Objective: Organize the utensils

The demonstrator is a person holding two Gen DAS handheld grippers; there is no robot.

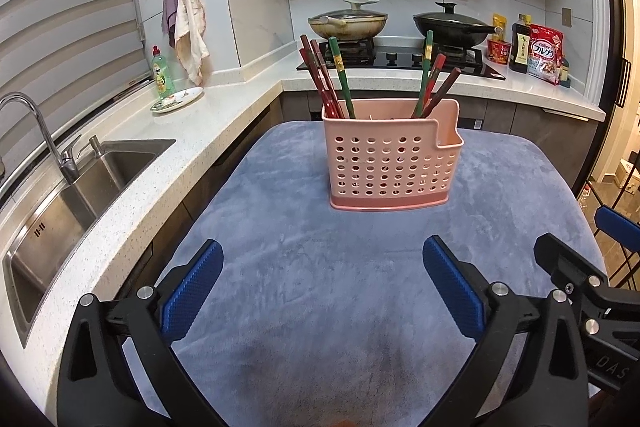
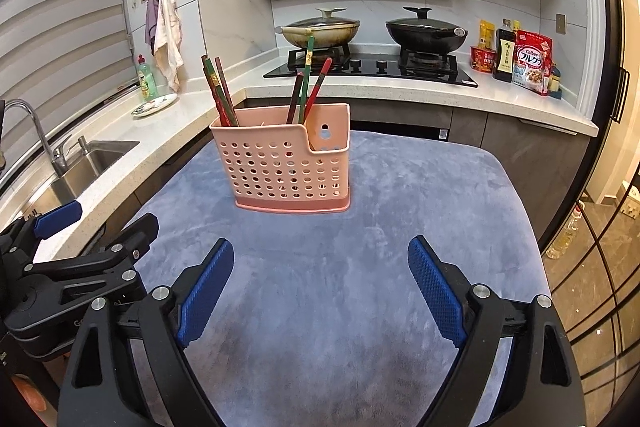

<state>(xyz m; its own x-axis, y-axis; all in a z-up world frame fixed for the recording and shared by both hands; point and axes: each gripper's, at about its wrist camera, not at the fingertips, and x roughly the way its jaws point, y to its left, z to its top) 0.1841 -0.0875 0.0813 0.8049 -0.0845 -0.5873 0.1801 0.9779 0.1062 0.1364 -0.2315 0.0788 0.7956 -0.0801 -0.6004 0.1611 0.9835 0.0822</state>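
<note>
A pink perforated utensil holder [image 1: 390, 155] stands upright on the blue-grey cloth; it also shows in the right wrist view [image 2: 286, 167]. Several red, green and brown chopsticks [image 1: 336, 79] stand in it, one bunch at its left end and one [image 1: 432, 81] toward its right; they also show in the right wrist view [image 2: 220, 93]. My left gripper [image 1: 322, 259] is open and empty, well short of the holder. My right gripper [image 2: 320, 257] is open and empty, also short of the holder. Each gripper shows at the edge of the other's view.
The blue-grey cloth [image 1: 300, 267] covers a small table. A white counter with a steel sink [image 1: 80, 187] and tap runs along the left. A hob with two lidded pans [image 1: 396, 27] lies behind. Bottles and food packets [image 1: 532, 51] stand at the back right.
</note>
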